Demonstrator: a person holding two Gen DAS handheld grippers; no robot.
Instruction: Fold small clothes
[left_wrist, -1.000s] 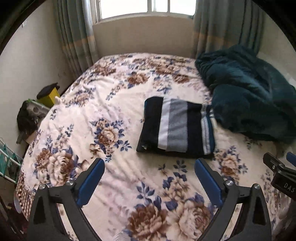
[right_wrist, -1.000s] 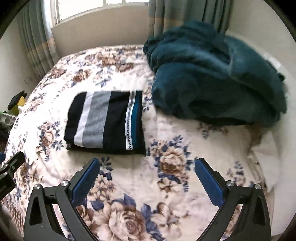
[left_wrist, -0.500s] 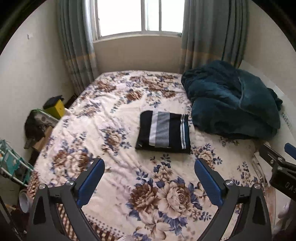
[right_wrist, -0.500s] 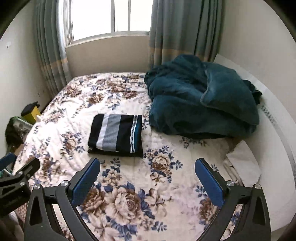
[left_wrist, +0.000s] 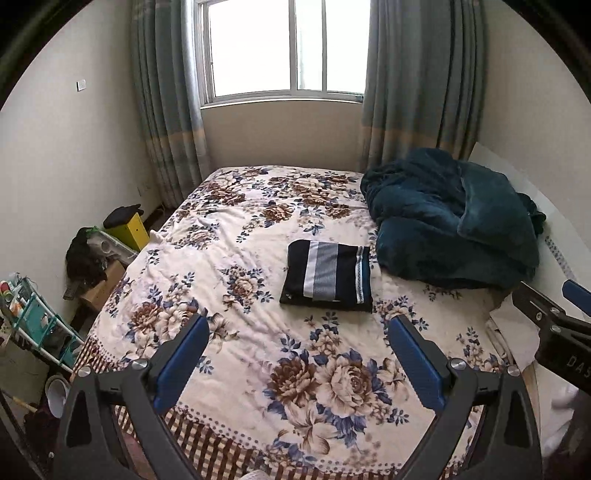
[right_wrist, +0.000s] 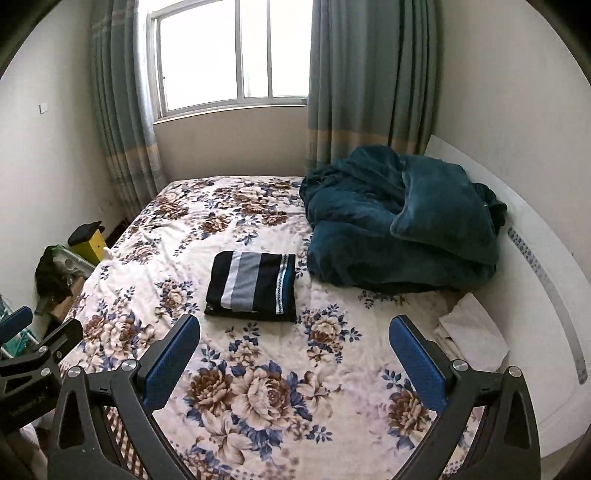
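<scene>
Left gripper (left_wrist: 297, 334): jaws spread wide with nothing between the blue pads, held high and back over the foot of the bed, looking down its length.
Right gripper (right_wrist: 294, 334): same story, wide apart and empty, hovering beside its partner; each shows up at the edge of the other's view.
Writing: pale letters "DA" on the right gripper's black body as seen from the left wrist; the rest runs out of view.
Folded garment (left_wrist: 328, 277): a neat dark navy rectangle with white, grey and blue stripes, lying flat mid-bed on the floral bedspread (left_wrist: 236, 258), well ahead of both grippers.
Teal blanket (left_wrist: 454, 218): heaped just beside the garment's right edge, against the white headboard (right_wrist: 546, 280).
Room: window (left_wrist: 284, 48) and grey-green curtains (left_wrist: 166, 92) behind the bed, yellow box (left_wrist: 131, 230) on the floor at left.
Since a second ago: both grippers have pulled up and away; the garment looks far smaller now and the window has come into view.
</scene>
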